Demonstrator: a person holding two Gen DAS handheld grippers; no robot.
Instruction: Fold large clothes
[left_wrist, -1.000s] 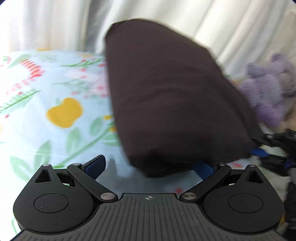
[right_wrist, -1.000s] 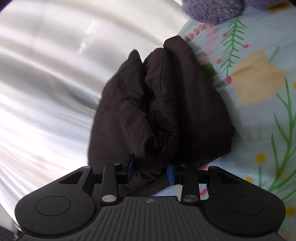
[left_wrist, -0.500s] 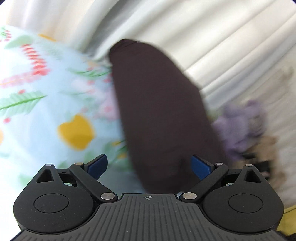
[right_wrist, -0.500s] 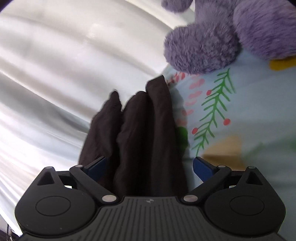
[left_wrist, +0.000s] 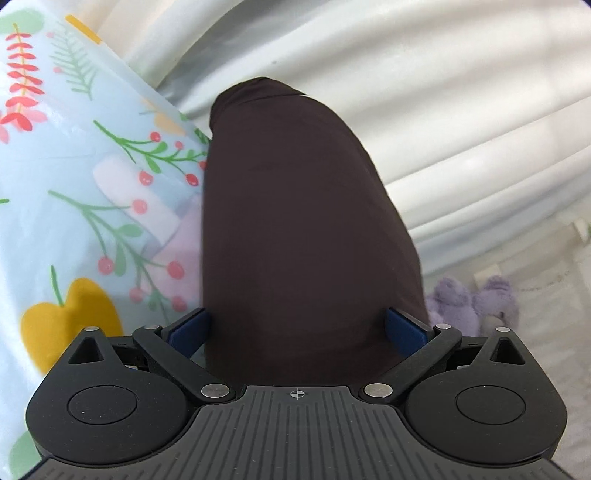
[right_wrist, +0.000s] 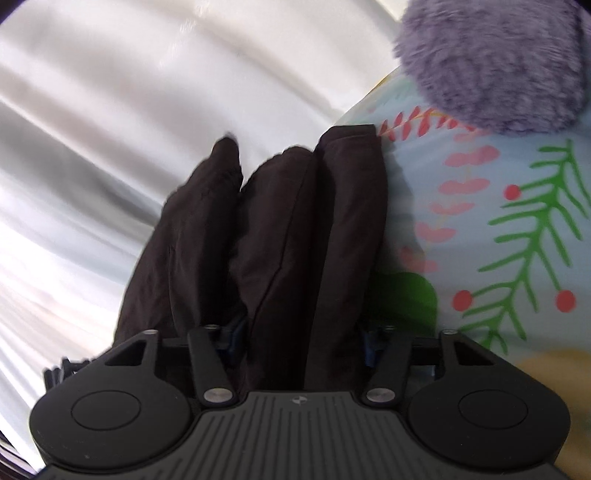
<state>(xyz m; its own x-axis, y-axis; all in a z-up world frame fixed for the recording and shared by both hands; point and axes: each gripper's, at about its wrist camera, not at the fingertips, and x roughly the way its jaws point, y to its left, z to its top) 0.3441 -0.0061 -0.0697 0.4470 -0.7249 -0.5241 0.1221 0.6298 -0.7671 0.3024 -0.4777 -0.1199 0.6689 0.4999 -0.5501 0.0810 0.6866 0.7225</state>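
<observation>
Fabric fills both my views: the folded dark garment (left_wrist: 303, 229) runs from six o'clock toward twelve in the left wrist camera, lying along the edge of the floral sheet (left_wrist: 74, 206), with pale curtain (left_wrist: 461, 110) behind it. My left gripper (left_wrist: 297, 328) has its blue pads (left_wrist: 188, 330) spread wide, one on each side of the bundle; I cannot tell whether they touch it. My right gripper (right_wrist: 299, 338) has just been closing, and its jaws now stand at a middling gap with the thick folds pinched between them; one fold bulges outside the left finger. A purple plush toy (right_wrist: 491, 62) sits at one o'clock in the right view, near the garment's far end.
</observation>
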